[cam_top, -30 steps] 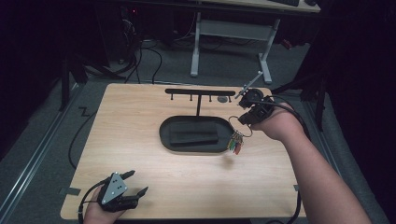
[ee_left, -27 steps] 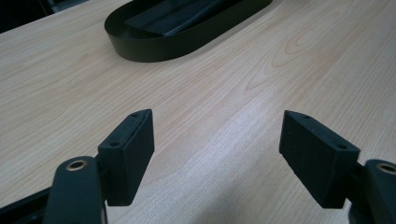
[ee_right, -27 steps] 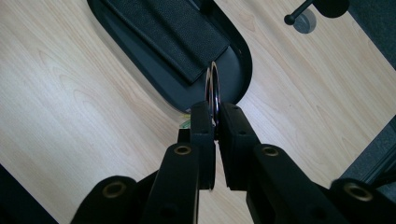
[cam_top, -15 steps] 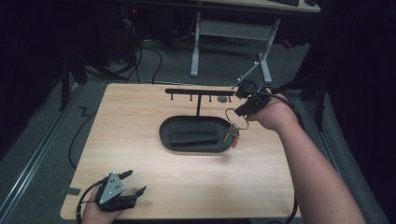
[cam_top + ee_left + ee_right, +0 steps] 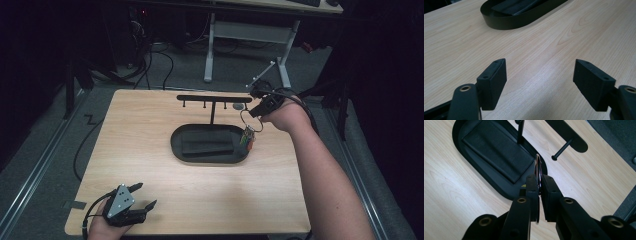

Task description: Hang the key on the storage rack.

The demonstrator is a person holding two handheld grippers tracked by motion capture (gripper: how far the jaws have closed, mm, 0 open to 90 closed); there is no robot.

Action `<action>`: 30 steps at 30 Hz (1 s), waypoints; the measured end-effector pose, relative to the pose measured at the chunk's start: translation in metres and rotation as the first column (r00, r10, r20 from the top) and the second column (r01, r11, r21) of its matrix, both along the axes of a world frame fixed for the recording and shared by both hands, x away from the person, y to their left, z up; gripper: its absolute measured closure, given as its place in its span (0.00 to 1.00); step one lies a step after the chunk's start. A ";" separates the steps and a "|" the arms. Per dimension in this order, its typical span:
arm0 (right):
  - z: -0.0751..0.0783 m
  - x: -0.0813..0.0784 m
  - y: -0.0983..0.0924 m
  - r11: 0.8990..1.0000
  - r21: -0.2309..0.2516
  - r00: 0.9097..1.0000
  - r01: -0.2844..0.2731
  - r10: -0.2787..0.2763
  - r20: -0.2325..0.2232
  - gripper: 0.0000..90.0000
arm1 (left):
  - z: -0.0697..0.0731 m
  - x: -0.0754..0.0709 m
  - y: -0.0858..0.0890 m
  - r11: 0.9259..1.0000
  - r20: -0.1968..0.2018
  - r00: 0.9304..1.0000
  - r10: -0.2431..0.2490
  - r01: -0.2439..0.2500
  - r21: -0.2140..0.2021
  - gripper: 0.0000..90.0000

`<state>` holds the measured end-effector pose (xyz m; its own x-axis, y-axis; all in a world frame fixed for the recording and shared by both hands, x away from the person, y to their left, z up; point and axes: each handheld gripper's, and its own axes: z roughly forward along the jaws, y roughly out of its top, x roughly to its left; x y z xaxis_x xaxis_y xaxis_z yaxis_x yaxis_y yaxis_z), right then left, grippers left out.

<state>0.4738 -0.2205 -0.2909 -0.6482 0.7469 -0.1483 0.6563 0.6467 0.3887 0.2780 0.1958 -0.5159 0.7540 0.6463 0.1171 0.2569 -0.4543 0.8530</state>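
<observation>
A black key rack stands in an oval black tray (image 5: 176, 146) at mid-table; its crossbar (image 5: 215, 98) carries several hook pegs. My right gripper (image 5: 253, 112) hovers at the bar's right end, shut on a metal key ring (image 5: 248, 122) from which keys with coloured tags (image 5: 247, 138) dangle over the tray's right rim. In the right gripper view the ring (image 5: 537, 166) stands edge-on between the closed jaws of the right gripper (image 5: 539, 180), just short of a peg (image 5: 560, 151). My left gripper (image 5: 142, 197) rests at the table's front left, open with nothing in it (image 5: 540, 72).
A dark rectangular pad (image 5: 496, 150) lies inside the tray (image 5: 509, 21). The wooden tabletop (image 5: 150, 120) spreads around it. A small grey round object (image 5: 239, 106) sits behind the rack. Table legs and cables stand on the floor beyond the far edge.
My right hand has carried the key ring toward the back of the table, closer to the rack's right end. The left gripper has stayed put.
</observation>
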 end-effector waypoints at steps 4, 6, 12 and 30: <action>-0.003 0.006 -0.001 1.000 0.008 1.000 0.011 -0.011 0.001 0.95 | 0.000 0.000 0.000 1.000 0.003 1.000 0.000 0.000 0.002 0.31; -0.004 0.009 -0.002 1.000 0.016 1.000 0.027 -0.027 -0.004 0.95 | -0.001 0.000 0.000 1.000 0.004 1.000 0.000 0.000 0.004 0.31; -0.006 0.019 -0.011 0.998 0.028 0.999 0.048 -0.048 -0.005 0.95 | -0.001 0.001 0.001 1.000 -0.003 1.000 -0.001 0.001 0.007 0.31; -0.022 0.048 -0.012 0.996 0.046 0.997 0.079 -0.078 -0.023 0.94 | -0.002 0.001 0.005 1.000 -0.006 1.000 0.009 -0.009 -0.006 0.31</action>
